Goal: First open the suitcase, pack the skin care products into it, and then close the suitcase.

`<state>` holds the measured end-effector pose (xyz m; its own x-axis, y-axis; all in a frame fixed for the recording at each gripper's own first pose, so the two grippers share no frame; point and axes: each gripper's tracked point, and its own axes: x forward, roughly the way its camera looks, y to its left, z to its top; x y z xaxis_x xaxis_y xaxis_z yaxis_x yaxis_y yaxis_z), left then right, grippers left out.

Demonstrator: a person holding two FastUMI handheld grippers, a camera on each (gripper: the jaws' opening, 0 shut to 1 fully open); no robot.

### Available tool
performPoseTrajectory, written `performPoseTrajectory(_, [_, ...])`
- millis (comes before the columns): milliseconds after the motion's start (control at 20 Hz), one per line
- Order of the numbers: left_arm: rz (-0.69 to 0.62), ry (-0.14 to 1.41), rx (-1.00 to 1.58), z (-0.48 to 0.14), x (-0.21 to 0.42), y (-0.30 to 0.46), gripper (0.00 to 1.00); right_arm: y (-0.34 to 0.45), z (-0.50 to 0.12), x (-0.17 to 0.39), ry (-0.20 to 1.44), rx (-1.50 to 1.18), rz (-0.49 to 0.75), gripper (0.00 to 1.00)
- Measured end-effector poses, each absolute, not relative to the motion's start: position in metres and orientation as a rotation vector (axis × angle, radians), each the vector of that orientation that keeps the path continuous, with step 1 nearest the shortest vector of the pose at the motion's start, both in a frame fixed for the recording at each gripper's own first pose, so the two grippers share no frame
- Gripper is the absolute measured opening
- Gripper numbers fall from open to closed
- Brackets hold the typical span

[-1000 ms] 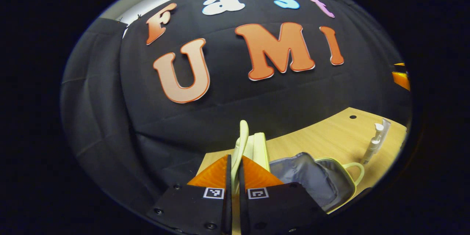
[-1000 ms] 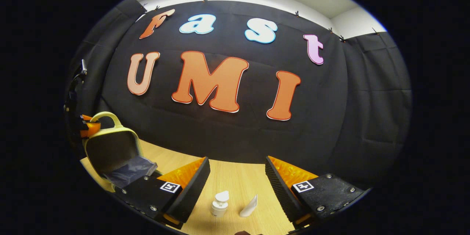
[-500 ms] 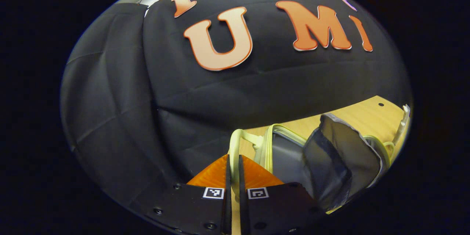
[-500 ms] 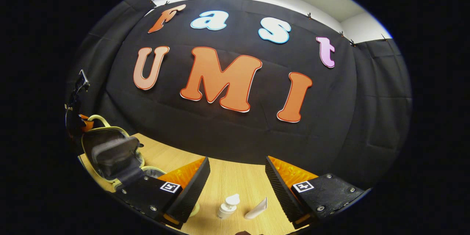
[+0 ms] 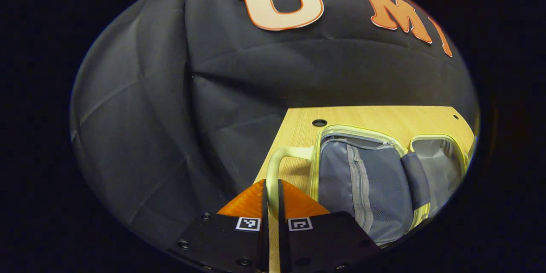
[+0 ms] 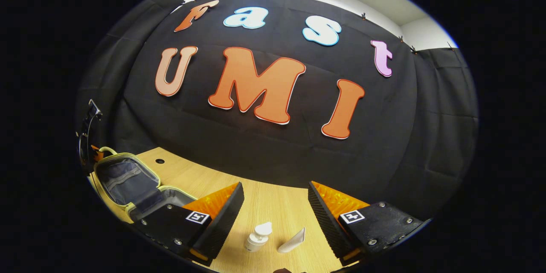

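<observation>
Your left gripper point(image 5: 272, 196) has its two orange fingers pinched nearly together, with a pale handle point(image 5: 277, 166) clamped between them. Your right gripper point(image 6: 275, 209) hovers above the table, its fingers spread wide apart and holding nothing

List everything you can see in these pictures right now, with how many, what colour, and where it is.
Pale yellow-green suitcase with grey fabric lining: one, lying open flat on the table's left part; both halves show.
Pale yellow-green suitcase handle: one, on the lid's outer edge, clamped between the left tongs' fingers.
White pump bottle: one, standing on the table ahead of the right tongs.
White squeeze tube: one, lying on the table just right of the pump bottle.
Light wooden table: one, with a small round hole near the suitcase.
Black cloth wall: one, behind the table.
Left tongs: orange fingers, shut on the suitcase handle.
Right tongs: orange fingers, open, above the bottle and tube.
</observation>
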<state>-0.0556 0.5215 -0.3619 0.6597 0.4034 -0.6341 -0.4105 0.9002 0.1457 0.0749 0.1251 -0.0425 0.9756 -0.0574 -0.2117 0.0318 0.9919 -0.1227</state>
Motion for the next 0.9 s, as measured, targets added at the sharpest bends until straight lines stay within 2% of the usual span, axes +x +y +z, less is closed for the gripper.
performPoseTrajectory(100, [0.504, 0.761, 0.021, -0.376, -0.068, 0.528, 0.16, 0.128, -0.047, 0.072, 0.227, -0.100, -0.035, 0.95])
performPoseTrajectory(150, [0.500, 0.771, 0.021, -0.377, -0.071, 0.526, 0.16, 0.129, -0.049, 0.070, 0.233, -0.089, -0.033, 0.95])
performPoseTrajectory(300, [0.463, 0.709, 0.029, -0.355, -0.063, 0.504, 0.19, 0.125, -0.058, 0.064, 0.256, -0.057, -0.030, 0.95])
performPoseTrajectory(350, [0.450, 0.675, 0.043, -0.342, -0.062, 0.493, 0.33, 0.122, -0.061, 0.062, 0.264, -0.048, -0.030, 0.95])
performPoseTrajectory(400, [0.432, 0.639, 0.050, -0.330, -0.057, 0.482, 0.42, 0.119, -0.063, 0.060, 0.267, -0.042, -0.032, 0.96])
performPoseTrajectory(450, [0.402, 0.609, 0.059, -0.320, -0.051, 0.468, 0.59, 0.114, -0.066, 0.059, 0.268, -0.039, -0.033, 0.96])
performPoseTrajectory(550, [0.341, 0.578, 0.098, -0.301, -0.043, 0.438, 0.71, 0.105, -0.074, 0.057, 0.277, -0.035, -0.033, 0.95])
performPoseTrajectory(700, [0.278, 0.541, 0.138, -0.281, -0.035, 0.399, 0.71, 0.091, -0.086, 0.055, 0.294, -0.024, -0.025, 0.96])
performPoseTrajectory(750, [0.260, 0.525, 0.143, -0.274, -0.030, 0.383, 0.78, 0.086, -0.090, 0.053, 0.297, -0.025, -0.024, 0.96])
performPoseTrajectory(850, [0.235, 0.488, 0.150, -0.257, -0.026, 0.351, 0.85, 0.076, -0.099, 0.050, 0.306, -0.028, -0.017, 0.96])
performPoseTrajectory(900, [0.225, 0.471, 0.164, -0.247, -0.024, 0.337, 0.85, 0.072, -0.103, 0.049, 0.312, -0.027, -0.012, 0.96])
